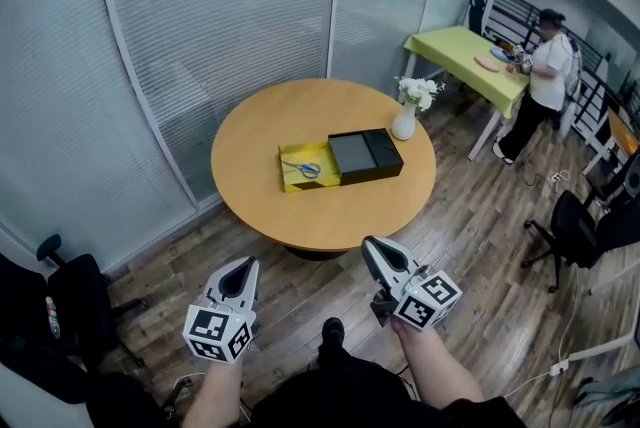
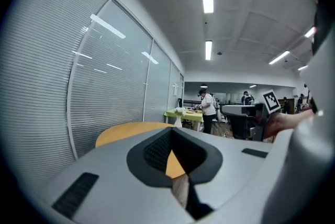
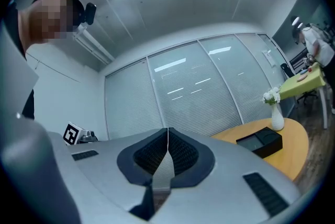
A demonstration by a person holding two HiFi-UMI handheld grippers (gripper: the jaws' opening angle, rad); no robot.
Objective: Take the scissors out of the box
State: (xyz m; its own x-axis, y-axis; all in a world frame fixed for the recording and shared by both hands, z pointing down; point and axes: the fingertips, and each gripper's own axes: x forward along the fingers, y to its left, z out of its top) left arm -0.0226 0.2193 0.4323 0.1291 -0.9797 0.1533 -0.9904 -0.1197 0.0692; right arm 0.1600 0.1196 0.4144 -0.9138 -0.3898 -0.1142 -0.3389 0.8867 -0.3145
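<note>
Blue-handled scissors (image 1: 303,168) lie in a yellow open box (image 1: 290,182) on the round wooden table (image 1: 260,136). The box's black lid (image 1: 365,156) rests right beside it and also shows in the right gripper view (image 3: 259,142). My left gripper (image 1: 240,268) and right gripper (image 1: 372,246) hover over the floor, well short of the table's near edge, both pointing toward it. In its own view the left gripper (image 2: 170,131) is shut and empty. The right gripper (image 3: 167,130) is likewise shut with nothing between its pads.
A white vase of flowers (image 1: 405,121) stands at the table's right rim. Blind-covered glass walls (image 1: 200,16) run behind the table. A person (image 1: 545,76) stands at a green table (image 1: 460,51) at the back right. Office chairs sit at right (image 1: 580,226) and lower left (image 1: 70,296).
</note>
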